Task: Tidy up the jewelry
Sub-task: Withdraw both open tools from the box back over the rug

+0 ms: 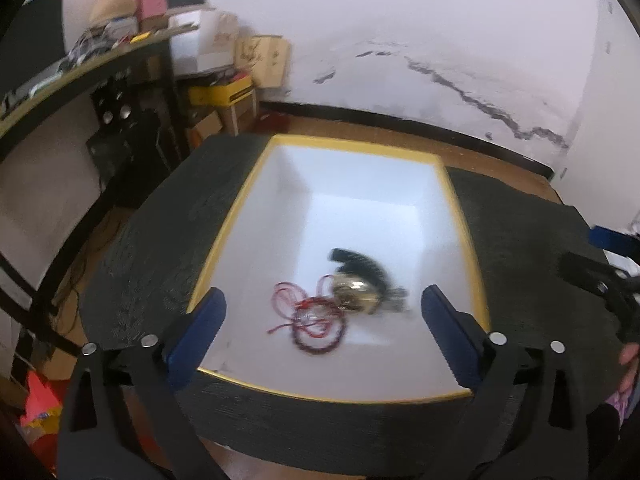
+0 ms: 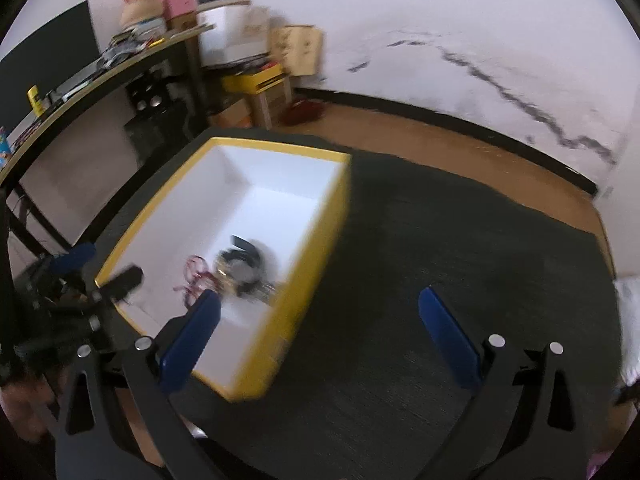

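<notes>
A shallow rectangular box with a yellow outside and rim and a white inside [image 1: 256,184] sits on a round table covered in dark textured fabric [image 1: 152,248]. All the jewelry lies inside this box, bunched on its white floor toward the corner nearest the cameras. There is a tangle of thin red cord with a dark red beaded bracelet [image 1: 314,318], and touching it on the side away from the left box wall is a gold-coloured shiny piece [image 1: 354,292] resting against a black curved band [image 1: 360,264]; motion blur makes it hard to say whether that pair is a watch or a bangle.

The left gripper [image 1: 322,320], black-framed with blue pads, hangs over the near edge of the box with its jaws spread wide and nothing between them; the jewelry shows in the gap below. The right gripper [image 2: 320,336] is likewise spread wide and empty, one blue finger [image 2: 192,332] over the box's near corner, the other over the bare fabric beside the box.

Beyond the box, a cluttered dark desk [image 2: 100,76] and stacked cardboard cartons [image 2: 298,50] stand against a white wall. No writing or label can be read anywhere.
</notes>
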A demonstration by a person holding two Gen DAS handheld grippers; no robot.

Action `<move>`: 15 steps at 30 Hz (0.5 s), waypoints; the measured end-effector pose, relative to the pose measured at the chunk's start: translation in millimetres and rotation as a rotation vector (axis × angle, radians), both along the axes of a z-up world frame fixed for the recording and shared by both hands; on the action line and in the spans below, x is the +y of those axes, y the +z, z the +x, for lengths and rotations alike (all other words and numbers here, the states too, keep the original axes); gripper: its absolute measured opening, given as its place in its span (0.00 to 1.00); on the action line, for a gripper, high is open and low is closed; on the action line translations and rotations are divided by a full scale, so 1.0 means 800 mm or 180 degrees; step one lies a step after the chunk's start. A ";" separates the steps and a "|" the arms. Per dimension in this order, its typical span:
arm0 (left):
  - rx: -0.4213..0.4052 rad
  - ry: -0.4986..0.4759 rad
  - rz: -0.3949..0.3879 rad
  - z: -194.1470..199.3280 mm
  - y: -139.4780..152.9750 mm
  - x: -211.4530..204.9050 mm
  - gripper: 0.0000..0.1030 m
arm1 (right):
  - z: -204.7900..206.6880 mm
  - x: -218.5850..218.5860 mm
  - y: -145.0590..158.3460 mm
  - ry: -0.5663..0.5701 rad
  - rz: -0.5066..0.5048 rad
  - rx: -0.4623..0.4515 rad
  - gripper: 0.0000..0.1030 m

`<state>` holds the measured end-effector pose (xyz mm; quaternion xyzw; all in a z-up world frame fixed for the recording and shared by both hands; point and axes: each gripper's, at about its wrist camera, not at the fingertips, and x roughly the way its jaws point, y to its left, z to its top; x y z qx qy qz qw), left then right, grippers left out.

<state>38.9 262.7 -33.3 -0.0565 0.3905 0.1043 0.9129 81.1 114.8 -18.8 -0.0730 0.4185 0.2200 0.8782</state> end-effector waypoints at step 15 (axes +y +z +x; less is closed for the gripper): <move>0.0176 -0.0646 -0.0485 0.001 0.012 -0.246 0.94 | -0.079 -0.309 -0.043 -0.1136 -0.0037 0.0111 0.93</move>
